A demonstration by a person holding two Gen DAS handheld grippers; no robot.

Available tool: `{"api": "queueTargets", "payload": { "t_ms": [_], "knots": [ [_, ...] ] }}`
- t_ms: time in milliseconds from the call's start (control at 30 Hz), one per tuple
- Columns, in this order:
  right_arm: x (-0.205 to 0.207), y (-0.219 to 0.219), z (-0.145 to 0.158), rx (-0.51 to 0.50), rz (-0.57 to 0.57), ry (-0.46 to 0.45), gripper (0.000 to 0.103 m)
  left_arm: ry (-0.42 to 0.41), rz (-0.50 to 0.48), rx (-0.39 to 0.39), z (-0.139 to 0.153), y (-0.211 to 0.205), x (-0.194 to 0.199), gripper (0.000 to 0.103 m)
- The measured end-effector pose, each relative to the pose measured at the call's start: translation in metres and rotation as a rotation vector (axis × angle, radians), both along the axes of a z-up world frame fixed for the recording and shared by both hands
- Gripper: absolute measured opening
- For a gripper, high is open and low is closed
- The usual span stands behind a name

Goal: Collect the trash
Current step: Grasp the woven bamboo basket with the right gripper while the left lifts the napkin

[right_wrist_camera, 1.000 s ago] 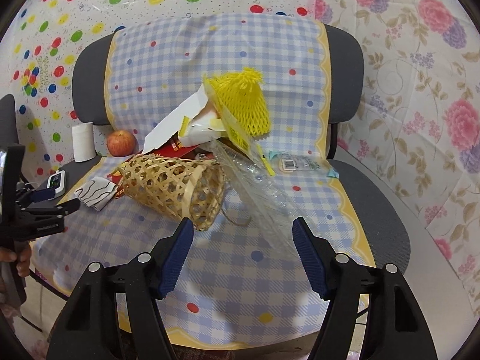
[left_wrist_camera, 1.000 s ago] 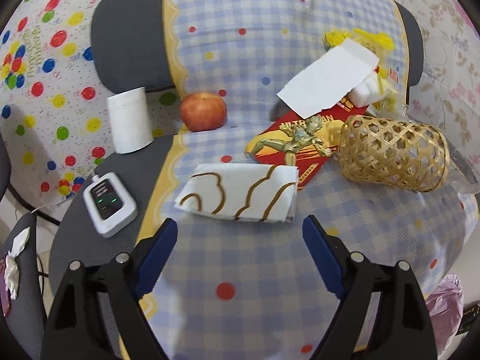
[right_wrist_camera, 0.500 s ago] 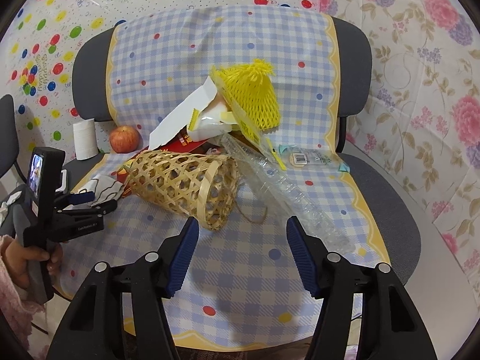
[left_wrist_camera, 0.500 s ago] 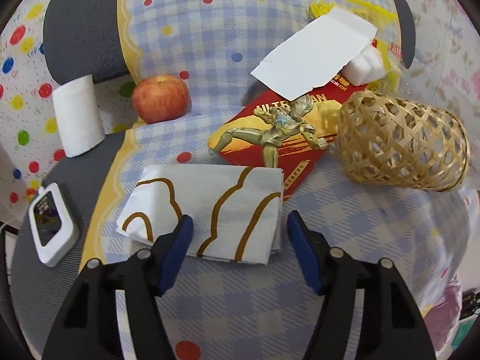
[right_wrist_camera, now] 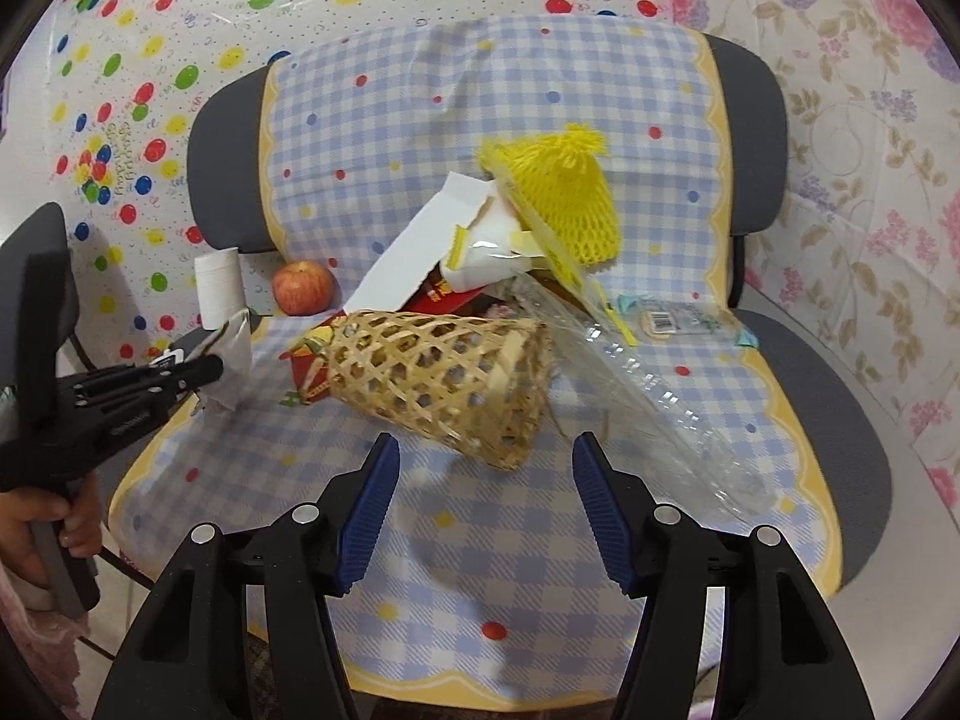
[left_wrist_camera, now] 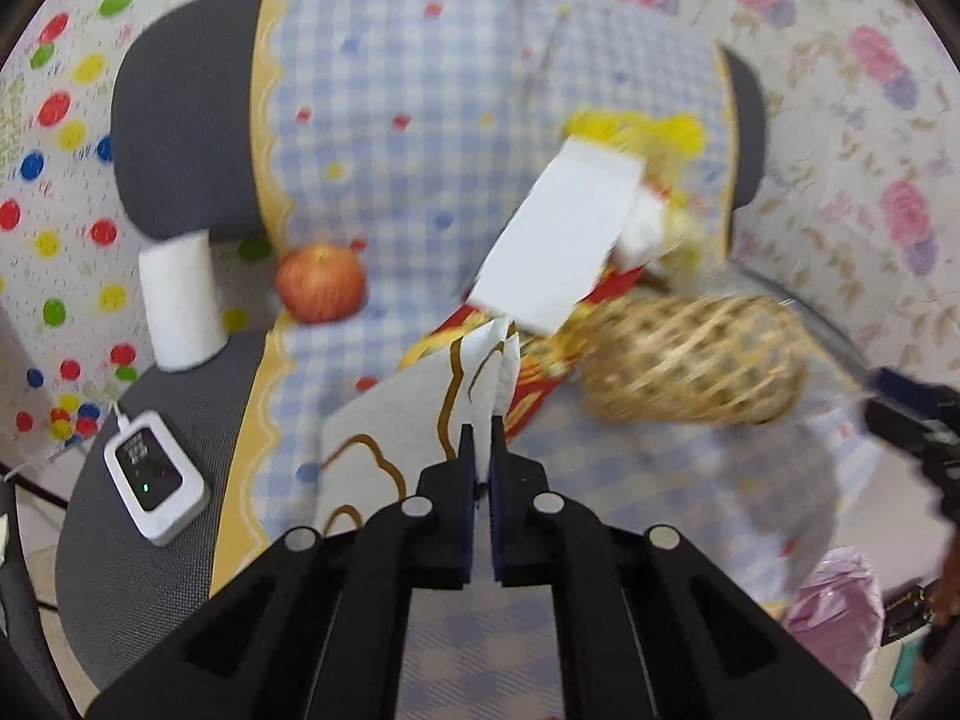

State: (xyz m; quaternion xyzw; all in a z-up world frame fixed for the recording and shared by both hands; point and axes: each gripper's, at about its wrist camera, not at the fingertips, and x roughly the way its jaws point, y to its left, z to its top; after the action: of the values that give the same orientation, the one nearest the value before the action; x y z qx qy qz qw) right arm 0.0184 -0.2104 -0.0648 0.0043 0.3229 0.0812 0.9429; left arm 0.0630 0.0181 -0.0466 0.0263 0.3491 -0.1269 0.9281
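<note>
Chair seat (right_wrist_camera: 798, 372), checked cloth cover: holds the litter.
Left gripper (left_wrist_camera: 482, 450): fingers have just closed, now clamped on a folded white napkin (left_wrist_camera: 420, 414) with brown lines, its edge lifted off the seat.
Right gripper (right_wrist_camera: 483, 501): fingers apart, nothing between them, hovering before a wicker basket (right_wrist_camera: 444, 378) lying on its side.
Also on the seat: clear plastic bottle (right_wrist_camera: 636, 396), yellow foam net (right_wrist_camera: 567, 198), white paper (right_wrist_camera: 420, 246), apple (right_wrist_camera: 302, 287).
</note>
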Motion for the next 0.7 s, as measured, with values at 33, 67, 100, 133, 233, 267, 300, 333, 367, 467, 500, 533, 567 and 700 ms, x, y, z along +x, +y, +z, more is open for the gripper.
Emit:
{"api": "queueTargets", "payload": {
  "t_ms": [33,67,100,133,233,267,300,333,367,467,500,533,567,700],
  "knots": [
    [0.004,0.0,-0.002,0.009,0.005,0.004,0.059,-0.008,-0.013,0.001,0.004,-0.003,-0.003,0.002],
    [0.012,0.0,-0.005,0.025,0.018,0.01,0.055,-0.017,-0.027,0.002,0.008,-0.008,-0.005,0.002],
    [0.017,0.0,-0.008,0.031,0.022,0.015,0.053,-0.023,-0.038,0.002,0.011,-0.012,-0.007,0.002],
    [0.021,0.0,-0.009,0.032,0.022,0.016,0.048,-0.024,-0.044,0.002,0.012,-0.015,-0.008,0.002],
    [0.036,-0.003,-0.015,0.06,0.036,0.027,0.048,-0.021,-0.055,0.001,0.01,-0.02,-0.007,0.002],
    [0.04,-0.002,-0.016,0.064,0.043,0.029,0.048,-0.019,-0.055,0.0,0.01,-0.02,-0.009,0.002],
    [0.044,-0.002,-0.018,0.067,0.051,0.036,0.048,-0.015,-0.056,0.001,0.007,-0.021,-0.007,0.002],
    [0.048,-0.001,-0.019,0.067,0.055,0.044,0.048,-0.01,-0.055,0.001,0.006,-0.02,-0.006,0.002],
    [0.052,0.0,-0.021,0.067,0.057,0.055,0.048,-0.007,-0.053,-0.001,0.005,-0.02,-0.006,0.002],
    [0.056,0.007,-0.021,0.07,0.077,0.066,0.031,-0.005,-0.046,-0.005,0.004,-0.018,-0.007,0.002],
    [0.054,0.01,-0.018,0.064,0.08,0.057,0.028,-0.006,-0.044,-0.006,0.004,-0.016,-0.009,0.002],
    [0.052,0.012,-0.016,0.058,0.081,0.051,0.024,-0.009,-0.039,-0.005,0.005,-0.014,-0.01,0.002],
    [0.048,0.015,-0.01,0.05,0.085,0.036,0.024,-0.013,-0.034,-0.004,0.005,-0.013,-0.011,0.002],
    [0.035,0.023,0.007,0.026,0.103,-0.001,0.016,-0.026,-0.016,-0.01,0.009,-0.006,-0.018,0.002]
  ]
}}
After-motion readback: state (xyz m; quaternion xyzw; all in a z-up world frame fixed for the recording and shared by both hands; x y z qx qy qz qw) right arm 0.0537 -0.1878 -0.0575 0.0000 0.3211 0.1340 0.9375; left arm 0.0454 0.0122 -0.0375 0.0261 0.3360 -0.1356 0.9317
